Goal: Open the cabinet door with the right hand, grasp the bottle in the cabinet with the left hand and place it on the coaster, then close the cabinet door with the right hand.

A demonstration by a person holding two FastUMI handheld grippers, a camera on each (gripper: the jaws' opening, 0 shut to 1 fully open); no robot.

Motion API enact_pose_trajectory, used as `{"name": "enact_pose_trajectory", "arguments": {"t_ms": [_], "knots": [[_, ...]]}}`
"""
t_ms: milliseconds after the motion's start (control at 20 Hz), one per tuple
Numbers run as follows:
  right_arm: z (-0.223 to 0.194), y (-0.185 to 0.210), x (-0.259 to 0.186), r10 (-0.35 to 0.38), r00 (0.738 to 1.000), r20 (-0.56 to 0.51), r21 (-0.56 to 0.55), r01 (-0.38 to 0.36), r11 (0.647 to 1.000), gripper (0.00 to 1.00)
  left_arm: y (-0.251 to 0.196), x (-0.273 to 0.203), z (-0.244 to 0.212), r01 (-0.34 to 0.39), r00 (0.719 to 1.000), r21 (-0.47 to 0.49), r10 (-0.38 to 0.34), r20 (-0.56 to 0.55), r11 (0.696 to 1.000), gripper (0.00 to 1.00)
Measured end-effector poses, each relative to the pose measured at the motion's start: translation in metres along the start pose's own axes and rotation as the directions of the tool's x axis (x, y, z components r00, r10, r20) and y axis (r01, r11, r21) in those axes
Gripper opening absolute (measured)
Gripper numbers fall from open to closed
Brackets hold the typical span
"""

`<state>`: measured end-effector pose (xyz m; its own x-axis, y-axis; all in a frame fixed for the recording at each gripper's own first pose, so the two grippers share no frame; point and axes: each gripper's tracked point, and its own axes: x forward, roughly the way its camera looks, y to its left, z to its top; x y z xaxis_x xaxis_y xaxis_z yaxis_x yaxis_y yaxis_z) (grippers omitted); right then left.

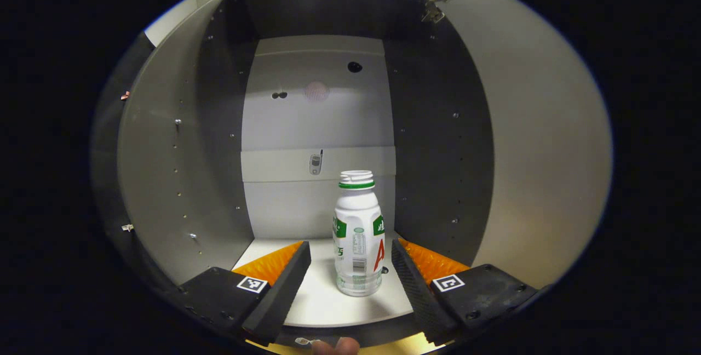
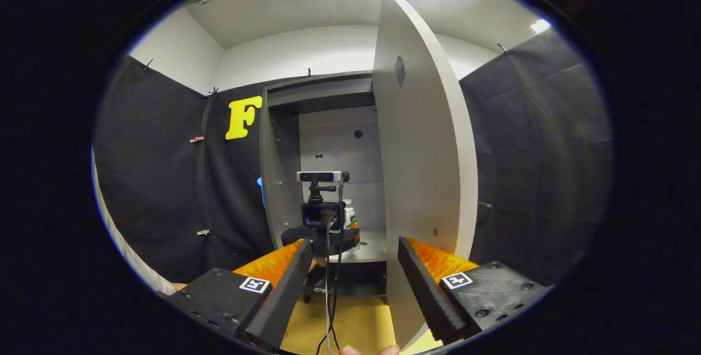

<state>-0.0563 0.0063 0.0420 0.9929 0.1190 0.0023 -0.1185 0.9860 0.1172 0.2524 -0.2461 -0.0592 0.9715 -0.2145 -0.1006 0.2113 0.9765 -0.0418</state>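
Reaching for the bottle: the step in hand, as I judged it, with the cabinet door (image 2: 419,141) already swung open and standing edge-on in the right gripper view.
Bottle (image 1: 357,234): stood upright on the pale cabinet shelf (image 1: 323,300), near the front edge, capless as far as I could tell, with a green ring at the neck.
Left claw (image 1: 350,267): spread wide, one finger on each side of the bottle's lower body, neither touching it; gaps showed on both sides.
Right claw (image 2: 350,273): also spread wide, holding nothing, set back from the cabinet with the door's edge just ahead of its right finger.
Left claw seen from the right gripper view (image 2: 323,223): at the cabinet mouth, partly hiding the bottle (image 2: 349,212).
Doing it well: the left claw probably needed to go a little deeper so the pads met the body rather than its front curve, then close squarely and evenly.
Risk: an uneven close could tip so light and tall a bottle against the back wall.
Coaster: its place could not be told from these views.
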Motion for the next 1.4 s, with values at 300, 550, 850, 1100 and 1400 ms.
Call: {"name": "enact_pose_trajectory", "arguments": {"t_ms": [300, 550, 850, 1100, 1400], "knots": [[0.002, 0.007, 0.008, 0.063, 0.998, 0.03, -0.047, -0.062, 0.997, 0.96, -0.004, 0.044, -0.019, -0.031, 0.999, 0.025, 0.032, -0.032, 0.999, 0.94], [-0.003, 0.004, 0.012, 0.058, 0.998, 0.011, -0.035, -0.057, 0.998, 0.96, -0.004, 0.063, -0.03, -0.041, 0.998, 0.012, 0.041, -0.052, 0.999, 0.94], [-0.001, 0.0, 0.011, 0.031, 0.999, 0.02, -0.047, -0.03, 0.998, 0.95, 0.002, 0.041, -0.007, -0.036, 0.999, 0.016, 0.037, -0.028, 0.999, 0.78], [0.001, -0.003, 0.01, 0.006, 1.0, 0.027, -0.028, -0.006, 1.0, 0.95, 0.03, -0.018, 0.013, -0.05, 0.999, 0.033, 0.05, 0.004, 0.998, 0.77], [0.005, -0.004, 0.009, -0.007, 0.999, 0.042, -0.025, 0.008, 1.0, 0.95, 0.071, -0.101, 0.022, -0.069, 0.996, 0.004, 0.069, 0.051, 0.998, 0.77]]}}
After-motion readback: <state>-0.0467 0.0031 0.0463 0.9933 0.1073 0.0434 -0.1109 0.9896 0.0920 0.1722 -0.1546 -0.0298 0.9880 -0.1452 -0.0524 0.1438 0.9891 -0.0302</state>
